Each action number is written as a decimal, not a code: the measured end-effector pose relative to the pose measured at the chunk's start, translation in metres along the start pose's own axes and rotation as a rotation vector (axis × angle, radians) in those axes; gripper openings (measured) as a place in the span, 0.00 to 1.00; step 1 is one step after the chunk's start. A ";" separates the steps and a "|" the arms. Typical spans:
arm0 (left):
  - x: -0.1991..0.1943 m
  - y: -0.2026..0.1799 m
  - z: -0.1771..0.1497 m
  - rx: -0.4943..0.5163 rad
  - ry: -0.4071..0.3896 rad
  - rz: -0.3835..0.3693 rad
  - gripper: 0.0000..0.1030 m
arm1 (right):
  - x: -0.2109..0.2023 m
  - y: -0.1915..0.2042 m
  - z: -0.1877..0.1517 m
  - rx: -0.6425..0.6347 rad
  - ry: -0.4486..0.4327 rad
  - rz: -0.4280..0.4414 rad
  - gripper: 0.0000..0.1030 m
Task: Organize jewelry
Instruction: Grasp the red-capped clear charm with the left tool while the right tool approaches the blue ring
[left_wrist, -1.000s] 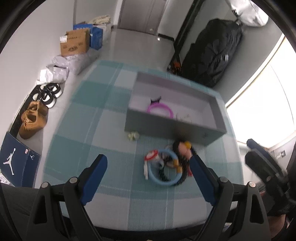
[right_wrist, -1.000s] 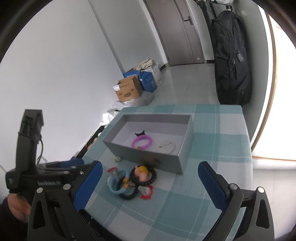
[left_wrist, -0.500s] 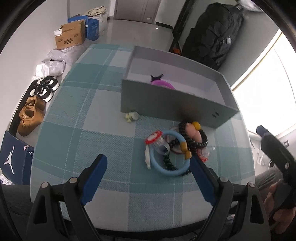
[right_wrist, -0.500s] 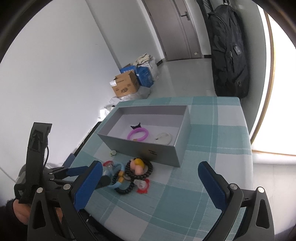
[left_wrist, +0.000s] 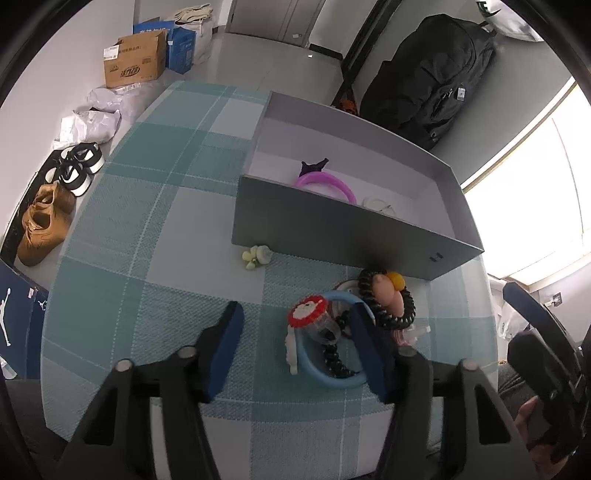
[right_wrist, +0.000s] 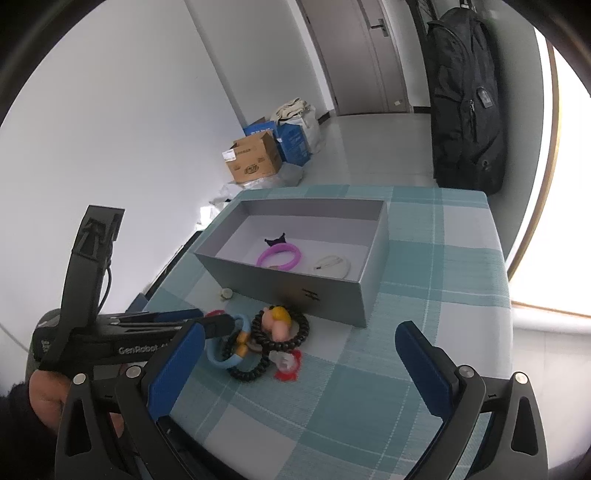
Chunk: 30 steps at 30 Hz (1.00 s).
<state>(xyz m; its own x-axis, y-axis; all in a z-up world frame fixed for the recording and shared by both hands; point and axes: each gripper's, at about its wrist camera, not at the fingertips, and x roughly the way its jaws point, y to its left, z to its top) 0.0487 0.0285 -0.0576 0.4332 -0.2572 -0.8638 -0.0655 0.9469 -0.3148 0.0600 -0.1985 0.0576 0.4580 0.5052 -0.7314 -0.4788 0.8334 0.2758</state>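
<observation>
While the left tool (left_wrist: 297, 328) hung low over the checked table (left_wrist: 155, 236), its jaws had just been closing and stood partly apart around the left side of the jewelry pile, the pads not seen pressing on anything. Between them lay a blue ring bracelet (left_wrist: 314, 363) with a red-and-white charm (left_wrist: 308, 312); the tool's right finger (left_wrist: 365, 343) covered the ring's far side. Just beyond that finger sat a black beaded bracelet (left_wrist: 400, 314) around a pink and yellow figure (left_wrist: 388, 291). A small pale trinket (left_wrist: 255, 255) lay apart, ahead and left of the tool, close to the wall of the grey box (left_wrist: 332, 236). That wall stood directly ahead, between the pile and the box's inside, where a purple bracelet (left_wrist: 328, 182) with a dark bow (left_wrist: 314, 167) and a white piece (left_wrist: 378, 204) rested. The right tool (right_wrist: 299, 365) hovered with jaws wide apart and empty, the pile ahead and to its left. A cardboard box (right_wrist: 253, 158), shoes (left_wrist: 44, 218) and a black bag (right_wrist: 467, 99) stood beyond the table.
</observation>
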 end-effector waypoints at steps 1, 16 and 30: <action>0.000 -0.001 0.001 0.003 0.002 0.000 0.41 | 0.000 0.000 0.000 -0.002 0.001 0.001 1.00; -0.009 0.010 0.006 -0.045 -0.016 -0.089 0.14 | 0.004 0.003 -0.002 -0.024 0.017 -0.010 1.00; -0.048 0.026 0.017 -0.155 -0.109 -0.231 0.14 | 0.026 0.046 -0.011 -0.140 0.100 0.083 0.98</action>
<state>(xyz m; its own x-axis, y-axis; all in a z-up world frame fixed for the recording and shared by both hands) 0.0419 0.0690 -0.0180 0.5464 -0.4320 -0.7175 -0.0865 0.8230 -0.5614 0.0418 -0.1498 0.0439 0.3394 0.5401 -0.7701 -0.6146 0.7471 0.2531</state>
